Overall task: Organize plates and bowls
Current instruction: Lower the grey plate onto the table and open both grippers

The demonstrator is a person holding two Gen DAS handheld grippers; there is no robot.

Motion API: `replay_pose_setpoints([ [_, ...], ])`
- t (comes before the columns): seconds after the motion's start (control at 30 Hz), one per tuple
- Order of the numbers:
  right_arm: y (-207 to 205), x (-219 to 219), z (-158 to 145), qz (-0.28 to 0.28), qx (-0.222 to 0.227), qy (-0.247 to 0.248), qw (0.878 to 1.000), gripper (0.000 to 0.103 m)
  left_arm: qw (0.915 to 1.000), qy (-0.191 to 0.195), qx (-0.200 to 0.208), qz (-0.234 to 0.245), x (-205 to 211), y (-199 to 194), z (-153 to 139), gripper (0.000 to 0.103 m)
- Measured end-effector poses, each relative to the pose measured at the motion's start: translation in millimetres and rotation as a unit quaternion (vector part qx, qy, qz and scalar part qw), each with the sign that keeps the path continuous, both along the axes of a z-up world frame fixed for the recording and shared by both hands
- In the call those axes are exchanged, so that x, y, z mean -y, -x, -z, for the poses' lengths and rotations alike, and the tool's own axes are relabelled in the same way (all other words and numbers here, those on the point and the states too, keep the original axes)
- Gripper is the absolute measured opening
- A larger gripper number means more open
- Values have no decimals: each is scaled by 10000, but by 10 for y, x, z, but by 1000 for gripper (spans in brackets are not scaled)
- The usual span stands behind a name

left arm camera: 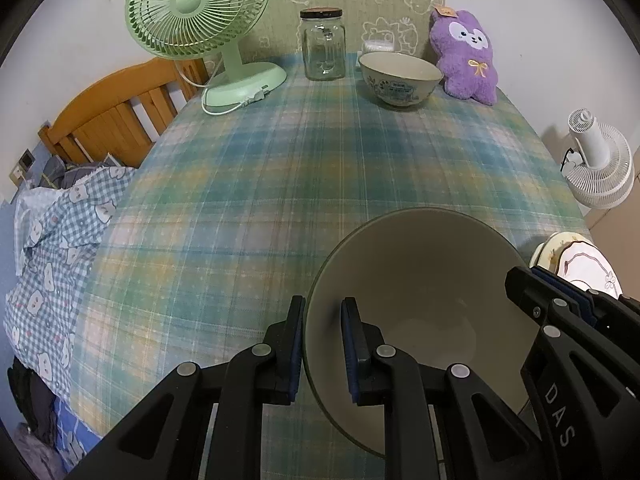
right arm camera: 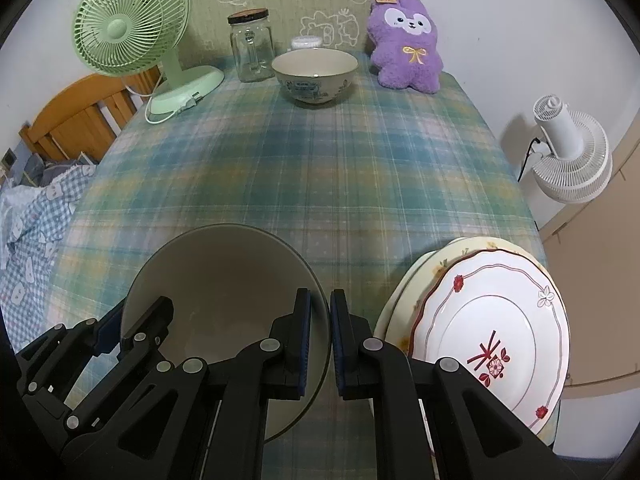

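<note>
A large grey-beige bowl (left arm camera: 432, 280) sits at the near edge of the plaid table; it also shows in the right wrist view (right arm camera: 224, 264). My left gripper (left arm camera: 323, 340) straddles its left rim, one finger outside and one inside. My right gripper (right arm camera: 320, 336) straddles its right rim and appears closed on it. A smaller patterned bowl (left arm camera: 400, 78) stands at the far end of the table, also seen in the right wrist view (right arm camera: 314, 76). Stacked plates (right arm camera: 496, 320), the top one white with red flowers, lie at the near right; their edge shows in the left wrist view (left arm camera: 580, 260).
At the far end stand a green desk fan (left arm camera: 200, 12), a glass jar (left arm camera: 323, 44) and a purple plush toy (left arm camera: 466, 56). A white fan (right arm camera: 572, 152) stands off the right side. A wooden bed frame (left arm camera: 112, 108) with checked bedding lies to the left.
</note>
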State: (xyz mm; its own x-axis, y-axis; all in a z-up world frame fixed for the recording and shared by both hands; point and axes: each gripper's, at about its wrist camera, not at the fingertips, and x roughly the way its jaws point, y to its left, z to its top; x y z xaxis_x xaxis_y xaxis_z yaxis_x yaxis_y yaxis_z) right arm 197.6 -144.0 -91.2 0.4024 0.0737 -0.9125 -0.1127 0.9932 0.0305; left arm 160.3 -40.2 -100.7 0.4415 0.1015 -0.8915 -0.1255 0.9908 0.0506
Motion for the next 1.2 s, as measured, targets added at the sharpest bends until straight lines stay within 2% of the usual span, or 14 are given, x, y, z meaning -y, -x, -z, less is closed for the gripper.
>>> replay_pose_setpoints([
  [0.37,12,6,12,-32,7,-58,10000,15,10000,8,-62,-72,7,12,10,15],
  [0.43,19,21,22,-22,-33,-70,10000,15,10000,5,-59,-52,19,19,9,19],
  [0.5,28,23,22,-25,-60,-86,9999,16,10000,47,-76,-42,18,28,9,29],
  [0.53,31,23,18,-33,-72,-85,9999,16,9999,47,-90,-31,22,30,6,38],
  [0.57,32,16,13,-66,-88,-62,9999,16,9999,50,-106,10,26,29,4,39],
  [0.63,32,13,7,-102,-146,-58,9998,23,9999,39,-146,49,44,33,-13,42],
  [0.73,68,51,-59,-27,-43,-81,10000,70,9998,107,-132,98,56,52,-62,56],
  [0.77,90,59,-91,0,30,-99,9999,76,9998,124,-74,104,56,63,-90,63],
  [0.87,129,77,-182,-52,94,-180,9998,78,9999,36,40,132,82,101,-192,70],
  [1.2,241,156,-591,-51,325,-490,9983,78,9990,206,341,214,98,206,-577,70],
])
